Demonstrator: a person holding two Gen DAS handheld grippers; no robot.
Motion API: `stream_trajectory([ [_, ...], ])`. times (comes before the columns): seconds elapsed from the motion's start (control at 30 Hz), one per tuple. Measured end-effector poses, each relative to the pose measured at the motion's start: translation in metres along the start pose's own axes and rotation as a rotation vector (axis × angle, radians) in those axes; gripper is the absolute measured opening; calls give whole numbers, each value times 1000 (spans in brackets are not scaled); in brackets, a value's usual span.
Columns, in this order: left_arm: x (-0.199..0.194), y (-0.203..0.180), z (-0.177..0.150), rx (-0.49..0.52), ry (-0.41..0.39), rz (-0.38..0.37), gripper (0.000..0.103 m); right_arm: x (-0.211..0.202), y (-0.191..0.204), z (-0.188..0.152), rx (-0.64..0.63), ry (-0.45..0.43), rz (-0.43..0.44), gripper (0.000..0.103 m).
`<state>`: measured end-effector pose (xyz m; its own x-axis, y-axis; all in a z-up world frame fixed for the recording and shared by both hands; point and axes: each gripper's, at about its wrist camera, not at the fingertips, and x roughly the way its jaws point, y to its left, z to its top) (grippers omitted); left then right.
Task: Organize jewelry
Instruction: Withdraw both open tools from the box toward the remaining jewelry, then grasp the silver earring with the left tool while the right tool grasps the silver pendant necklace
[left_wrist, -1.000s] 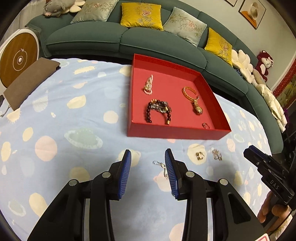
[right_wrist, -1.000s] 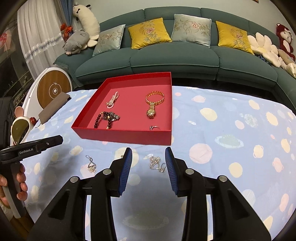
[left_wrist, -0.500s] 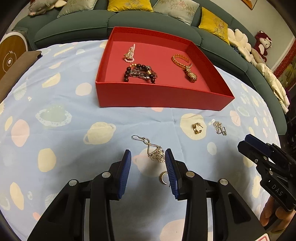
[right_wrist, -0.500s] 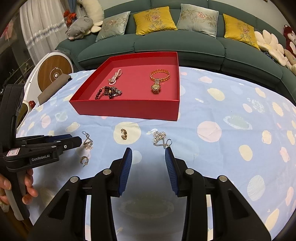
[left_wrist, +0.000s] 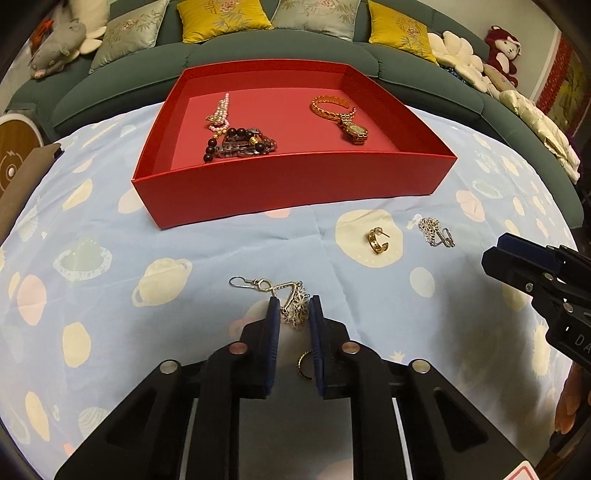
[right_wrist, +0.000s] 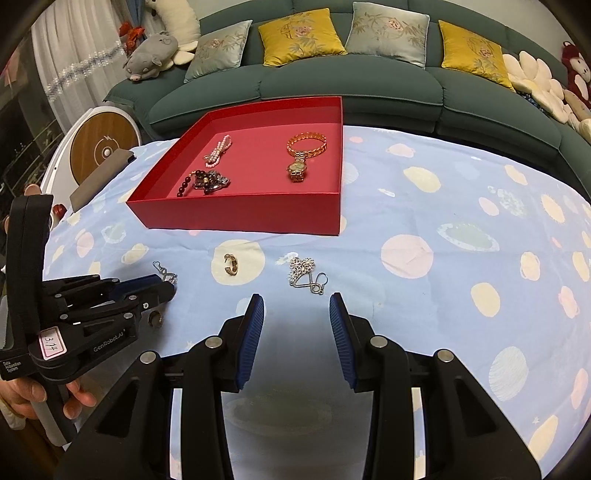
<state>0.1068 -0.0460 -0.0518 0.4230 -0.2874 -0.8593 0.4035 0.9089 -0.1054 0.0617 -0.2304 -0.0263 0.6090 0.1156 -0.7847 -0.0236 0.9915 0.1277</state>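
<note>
My left gripper is low on the cloth, its jaws narrowed around the filigree end of a silver drop earring; its hook lies free to the left. A gold hoop earring lies under the jaws. A gold ring earring and a second silver earring lie to the right. The red tray holds a pearl piece, a dark bead bracelet and a gold watch. My right gripper is open, just short of the second silver earring.
The table carries a blue spotted cloth. A green sofa with cushions stands behind it. A brown pad lies at the table's left edge beside a round wooden disc. The left gripper's body is at the right view's lower left.
My left gripper moved forward and down onto the silver drop earring and its jaws narrowed around it. My right gripper stayed open and edged closer to the second silver earring.
</note>
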Motion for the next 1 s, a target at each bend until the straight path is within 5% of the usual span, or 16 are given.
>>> stream_trajectory([
  [1.0, -31, 30, 5, -76, -42, -36, 1, 52, 5, 9, -31, 34, -61, 31],
])
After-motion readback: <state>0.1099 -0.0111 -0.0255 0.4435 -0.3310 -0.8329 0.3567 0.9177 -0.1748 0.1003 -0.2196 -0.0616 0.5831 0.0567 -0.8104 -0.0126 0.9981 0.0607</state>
